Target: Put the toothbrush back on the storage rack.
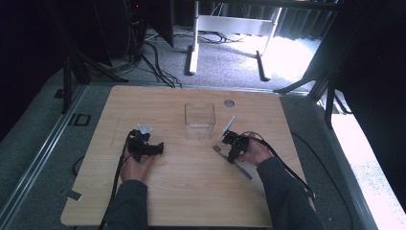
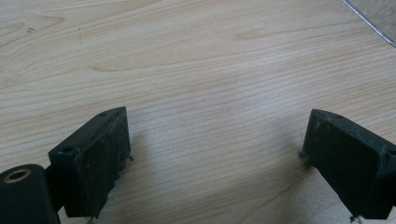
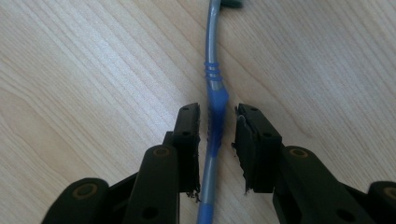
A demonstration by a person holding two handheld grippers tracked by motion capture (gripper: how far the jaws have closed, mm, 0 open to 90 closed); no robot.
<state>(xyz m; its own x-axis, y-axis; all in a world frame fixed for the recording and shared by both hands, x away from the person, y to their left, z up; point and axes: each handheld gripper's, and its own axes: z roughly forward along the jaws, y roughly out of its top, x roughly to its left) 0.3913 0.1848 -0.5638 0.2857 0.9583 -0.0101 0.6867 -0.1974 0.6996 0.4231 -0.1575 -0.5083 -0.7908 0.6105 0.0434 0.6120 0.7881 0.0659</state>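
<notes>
A toothbrush [image 3: 215,84] with a grey and blue handle lies flat on the wooden table [image 1: 191,191], its dark head pointing away from the person. My right gripper [image 3: 218,111] straddles the blue part of the handle. Its jaws stand narrowly apart, with a thin gap showing on each side of the handle, and the pads are not pressing on it. From above, the right gripper [image 1: 233,152] sits over the toothbrush [image 1: 243,171] at the right of the table. My left gripper [image 2: 218,116] is open over bare wood, with nothing between its jaws; it rests at the left [image 1: 155,148].
A clear plastic box [image 1: 199,120] stands upright at the middle back of the table, and its edge [image 2: 369,21] shows in the left gripper view. A pale slim object [image 1: 229,125] lies just right of the box. A round grommet [image 1: 229,103] sits near the far edge.
</notes>
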